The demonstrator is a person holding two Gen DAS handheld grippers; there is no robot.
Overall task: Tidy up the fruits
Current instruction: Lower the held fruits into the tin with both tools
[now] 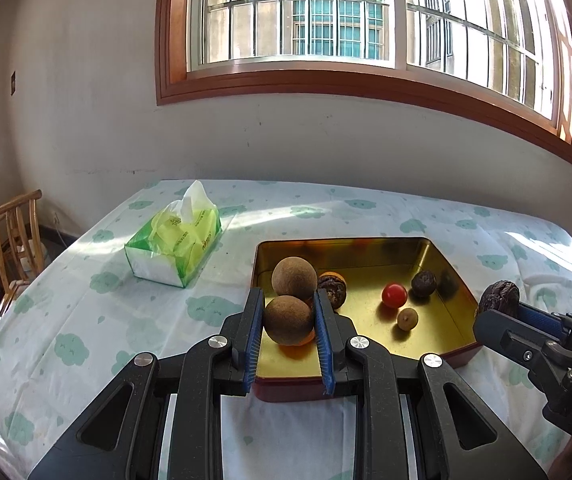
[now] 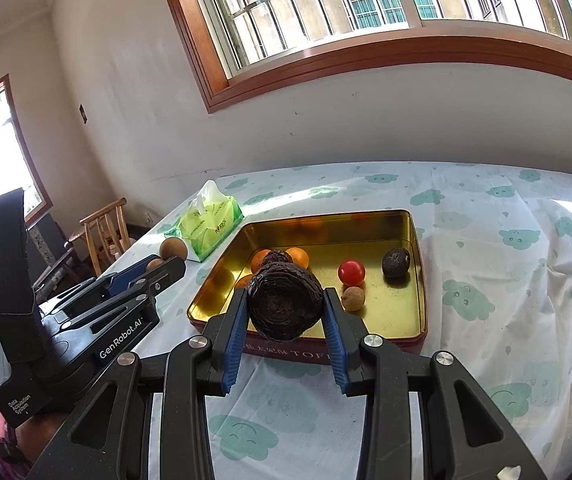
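My left gripper (image 1: 288,298) is shut on a round brown fruit (image 1: 288,320). A second brown fruit (image 1: 294,278) sits against it just past the fingertips, and both hang over the near left corner of the gold tin tray (image 1: 366,241). My right gripper (image 2: 286,295) is shut on a dark wrinkled fruit (image 2: 285,306), above the tray's (image 2: 390,314) near edge. Inside the tray lie a red tomato (image 2: 351,272), a small tan fruit (image 2: 353,298), a dark wrinkled fruit (image 2: 396,263), oranges (image 2: 298,257) and another dark fruit (image 2: 276,257).
A green tissue pack (image 1: 174,240) lies on the cloud-print tablecloth (image 1: 86,300) left of the tray. A wooden chair (image 1: 14,236) stands off the table's left edge. The wall and a window are behind the table.
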